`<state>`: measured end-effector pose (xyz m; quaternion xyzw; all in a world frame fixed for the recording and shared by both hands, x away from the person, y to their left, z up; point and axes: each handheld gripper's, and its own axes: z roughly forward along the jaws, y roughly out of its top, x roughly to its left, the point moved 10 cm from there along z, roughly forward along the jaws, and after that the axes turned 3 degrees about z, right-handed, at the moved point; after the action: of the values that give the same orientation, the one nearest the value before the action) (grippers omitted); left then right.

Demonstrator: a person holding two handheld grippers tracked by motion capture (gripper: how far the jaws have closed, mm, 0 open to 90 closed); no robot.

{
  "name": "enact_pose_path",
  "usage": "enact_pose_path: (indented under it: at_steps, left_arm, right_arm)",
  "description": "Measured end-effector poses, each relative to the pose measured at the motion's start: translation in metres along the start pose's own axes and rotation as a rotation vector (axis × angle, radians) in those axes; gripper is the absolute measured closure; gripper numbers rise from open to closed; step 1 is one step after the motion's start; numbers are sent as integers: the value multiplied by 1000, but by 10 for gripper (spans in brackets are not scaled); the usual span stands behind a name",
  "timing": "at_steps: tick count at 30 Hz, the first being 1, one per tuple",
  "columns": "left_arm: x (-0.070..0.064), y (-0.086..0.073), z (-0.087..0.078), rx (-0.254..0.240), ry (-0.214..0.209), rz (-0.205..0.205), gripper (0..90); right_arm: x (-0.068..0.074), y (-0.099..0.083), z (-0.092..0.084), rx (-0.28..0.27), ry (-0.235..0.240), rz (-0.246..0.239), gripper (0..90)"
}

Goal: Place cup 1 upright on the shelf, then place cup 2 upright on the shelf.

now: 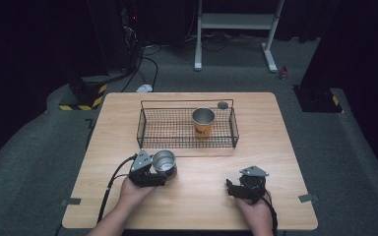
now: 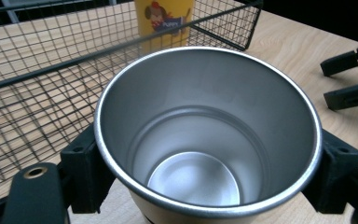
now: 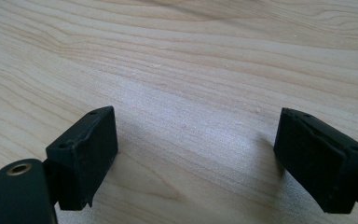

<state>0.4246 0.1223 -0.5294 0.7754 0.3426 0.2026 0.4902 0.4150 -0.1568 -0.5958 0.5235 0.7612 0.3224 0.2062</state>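
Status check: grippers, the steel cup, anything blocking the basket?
Left gripper shut on steel cup, upright at basket's near wall. Right gripper open, empty. Yellow cup inside basket; left side free.

Two steel cups on the pale wooden surface (image 1: pixel 192 196): one plain silver metal cup (image 1: pixel 164 161) near the front edge, one yellow printed metal cup (image 1: pixel 203 122) inside the single black wire basket (image 1: pixel 150 129) toward the back edge. One small grey disc (image 1: pixel 222 104) lies nearby. Two black handheld grippers.
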Motion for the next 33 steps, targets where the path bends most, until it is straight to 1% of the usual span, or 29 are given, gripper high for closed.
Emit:
enact_pose_path:
  at_steps: [5,8,12,13,15,18,21,24,28,31,33]
  left_arm:
    - [3,6,-2,11,17,13,185]
    - [5,13,-4,0,22,5,185]
    - [8,24,-6,-9,37,16,185]
    - [10,28,-7,-19,43,15,186]
    - [12,33,-7,-22,52,16,186]
    - [15,39,-7,-31,55,2,186]
    - [19,43,-7,-35,59,-22,186]
    - [22,46,-6,-33,67,-16,186]
    - [26,54,-7,-48,73,-27,186]
    - [31,60,-5,-35,83,-21,186]
    - [34,64,-4,-44,86,-25,186]
  right_arm:
    - [0,0,0,6,4,1,130]
    - [1,0,0,8,6,2,127]
    - [1,0,0,8,6,2,128]
    - [1,0,0,8,6,2,127]
    - [1,0,0,7,6,-1,127]
    - [1,0,0,7,4,0,128]
    - [1,0,0,5,6,-3,127]
    - [1,-1,0,7,8,-3,127]
    - [1,-1,0,4,10,-11,127]
    - [1,-1,0,3,10,-11,128]
    - [2,-1,-1,4,11,-12,127]
